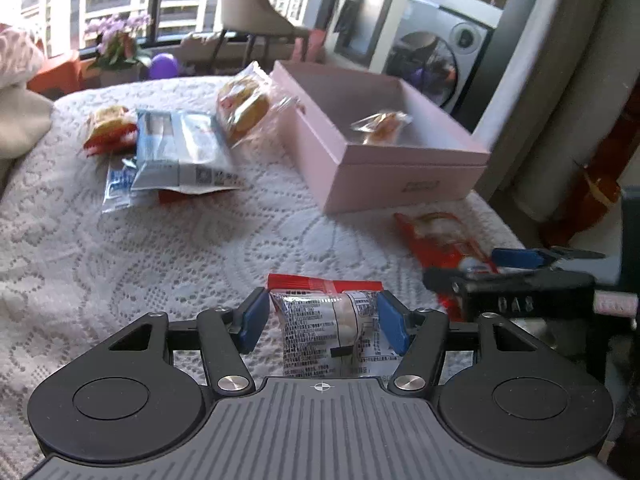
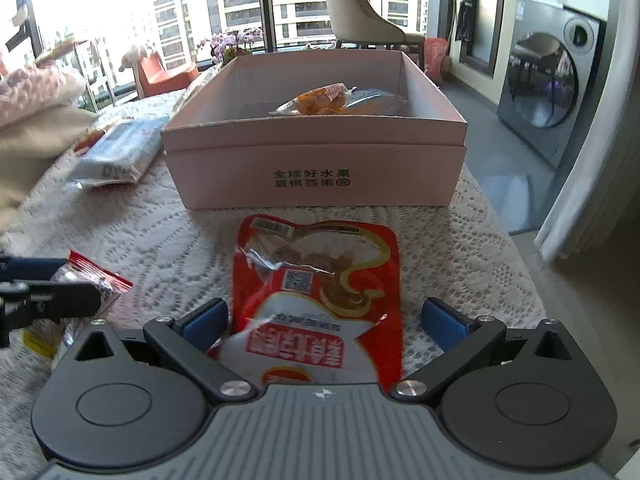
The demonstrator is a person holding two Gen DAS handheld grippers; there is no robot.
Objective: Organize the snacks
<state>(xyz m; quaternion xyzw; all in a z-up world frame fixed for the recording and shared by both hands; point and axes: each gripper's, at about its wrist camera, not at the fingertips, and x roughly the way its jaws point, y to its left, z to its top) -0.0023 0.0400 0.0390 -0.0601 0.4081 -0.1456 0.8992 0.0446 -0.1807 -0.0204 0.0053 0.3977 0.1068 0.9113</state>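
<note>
A pink box (image 1: 404, 172) stands open on the lace-covered table, with clear-wrapped snacks (image 1: 382, 125) inside; it also shows in the right wrist view (image 2: 316, 168). My left gripper (image 1: 322, 322) has its blue pads touching both sides of a small red and clear snack packet (image 1: 332, 328) that lies on the cloth. My right gripper (image 2: 324, 320) is open, straddling a red snack pouch (image 2: 320, 296) in front of the box, with the pads apart from it. Each gripper shows at the edge of the other's view.
A pile of snacks lies left of the box: a blue and white pack (image 1: 180, 152), a red and yellow packet (image 1: 110, 128), and a clear-wrapped cake (image 1: 246, 106) leaning on the box. A chair (image 2: 360, 20), flowers (image 2: 232, 42) and a washing machine (image 2: 552, 88) stand beyond the table.
</note>
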